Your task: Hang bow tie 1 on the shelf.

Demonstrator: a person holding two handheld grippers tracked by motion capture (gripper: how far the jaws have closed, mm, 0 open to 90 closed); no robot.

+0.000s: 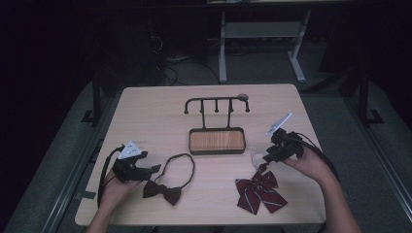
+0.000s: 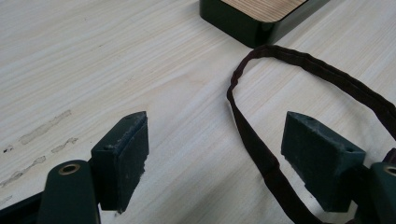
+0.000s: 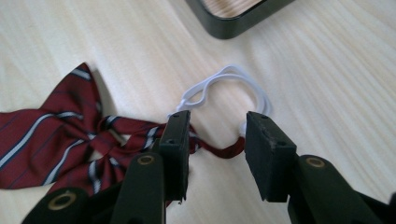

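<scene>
1. Right gripper [image 3: 215, 140] is low over the table, jaws half spread, nothing pinched; the white elastic loop [image 3: 224, 86] and a dark red strap of the striped maroon ribbon bow tie [image 3: 60, 135] lie between and just beyond its pads
2. Left gripper [image 2: 215, 154] is parked at the near left, jaws spread wide, the thin neck band of the dark brown bow tie [image 1: 163, 190] running across the gap, not gripped
3. Beyond both, the black tray with a wooden floor [image 1: 216, 141] sits mid-table under the black metal hook rack [image 1: 216, 104]
4. All of it rests on the pale wooden table [image 1: 145, 116]
</scene>
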